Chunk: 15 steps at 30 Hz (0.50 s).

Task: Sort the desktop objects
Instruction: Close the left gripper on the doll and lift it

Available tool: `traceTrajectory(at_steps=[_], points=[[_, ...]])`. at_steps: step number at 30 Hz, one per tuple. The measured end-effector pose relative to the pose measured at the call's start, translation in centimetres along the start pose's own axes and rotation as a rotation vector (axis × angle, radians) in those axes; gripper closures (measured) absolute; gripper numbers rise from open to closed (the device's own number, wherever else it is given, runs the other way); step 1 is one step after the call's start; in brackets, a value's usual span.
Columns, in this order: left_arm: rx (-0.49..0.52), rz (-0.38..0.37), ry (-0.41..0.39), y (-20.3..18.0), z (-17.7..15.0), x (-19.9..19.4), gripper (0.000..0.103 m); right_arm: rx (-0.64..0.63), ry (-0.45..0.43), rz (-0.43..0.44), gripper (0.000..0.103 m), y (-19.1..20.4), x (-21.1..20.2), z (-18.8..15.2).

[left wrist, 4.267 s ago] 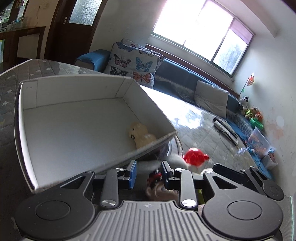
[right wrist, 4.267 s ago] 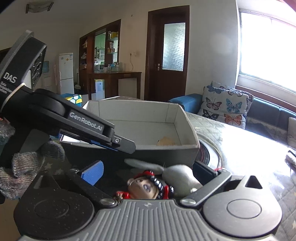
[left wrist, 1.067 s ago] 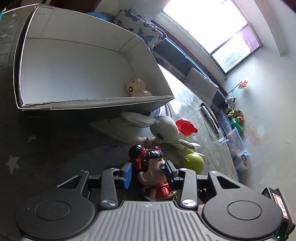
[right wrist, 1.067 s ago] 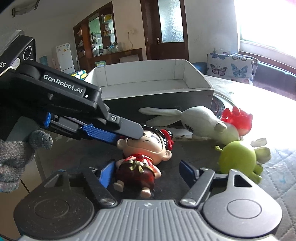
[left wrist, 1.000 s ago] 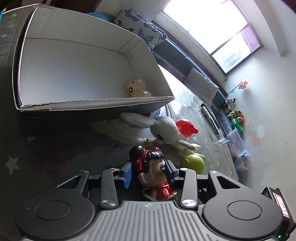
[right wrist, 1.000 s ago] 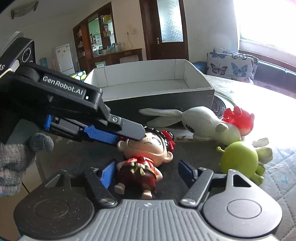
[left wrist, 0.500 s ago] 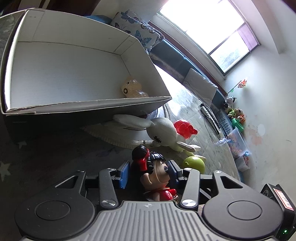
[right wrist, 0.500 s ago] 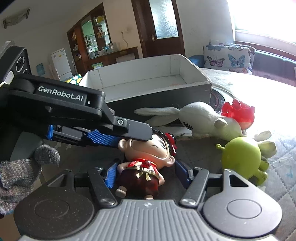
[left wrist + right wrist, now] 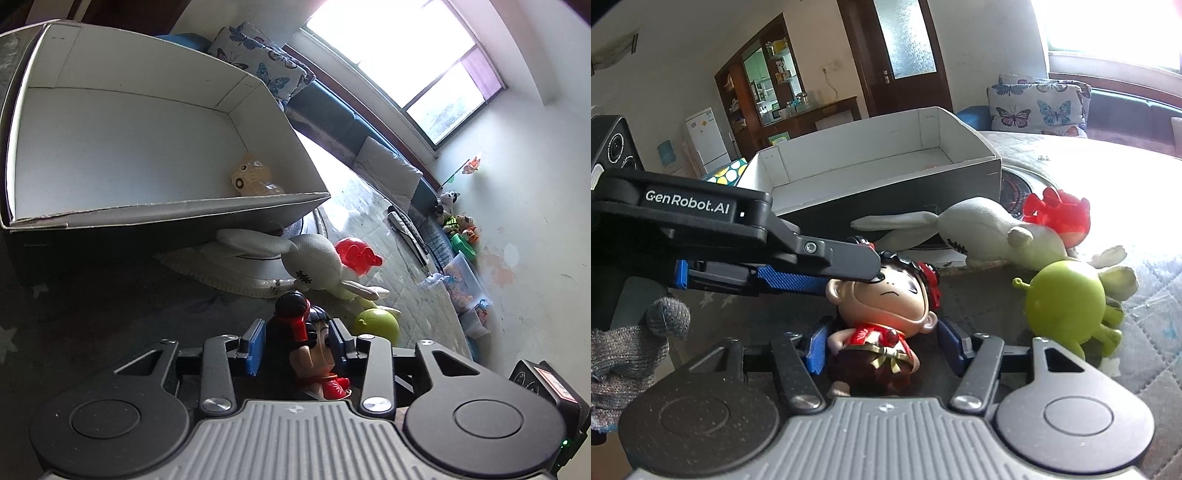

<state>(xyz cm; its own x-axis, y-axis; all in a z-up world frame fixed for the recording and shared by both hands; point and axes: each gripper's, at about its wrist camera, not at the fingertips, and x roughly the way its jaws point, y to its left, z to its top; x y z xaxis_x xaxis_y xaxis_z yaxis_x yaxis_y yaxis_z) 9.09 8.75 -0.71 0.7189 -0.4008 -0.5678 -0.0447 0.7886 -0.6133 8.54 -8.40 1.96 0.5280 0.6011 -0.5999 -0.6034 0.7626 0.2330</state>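
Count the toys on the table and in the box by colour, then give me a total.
Red: 2, the doll in red and the clear red toy
White: 1, the rabbit
Green: 1, the alien
Yellow: 1, the figure in the box
Total: 5

Black gripper [image 9: 882,347], blue pads [image 9: 817,347], grey knit glove [image 9: 628,354].

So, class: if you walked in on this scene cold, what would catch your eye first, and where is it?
A big-headed doll in red lies between both grippers: the left gripper has just closed on its head, while the right gripper closes around its body. To its right sit a green alien toy and a grey plush rabbit, before a white box.
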Motion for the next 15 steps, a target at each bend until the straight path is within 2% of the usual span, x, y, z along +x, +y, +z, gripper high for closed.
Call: traceTrajectory(at_steps=[8,15], points=[[-0.073,-0.020,0.013,1.2,0.2,0.3,0.058,0.018,0.009,0.008,0.041,-0.3,0.3,0.3],[-0.084,-0.038,0.019,1.5,0.2,0.5,0.055,0.043,0.009,0.017,0.040,-0.5,0.5,0.4]])
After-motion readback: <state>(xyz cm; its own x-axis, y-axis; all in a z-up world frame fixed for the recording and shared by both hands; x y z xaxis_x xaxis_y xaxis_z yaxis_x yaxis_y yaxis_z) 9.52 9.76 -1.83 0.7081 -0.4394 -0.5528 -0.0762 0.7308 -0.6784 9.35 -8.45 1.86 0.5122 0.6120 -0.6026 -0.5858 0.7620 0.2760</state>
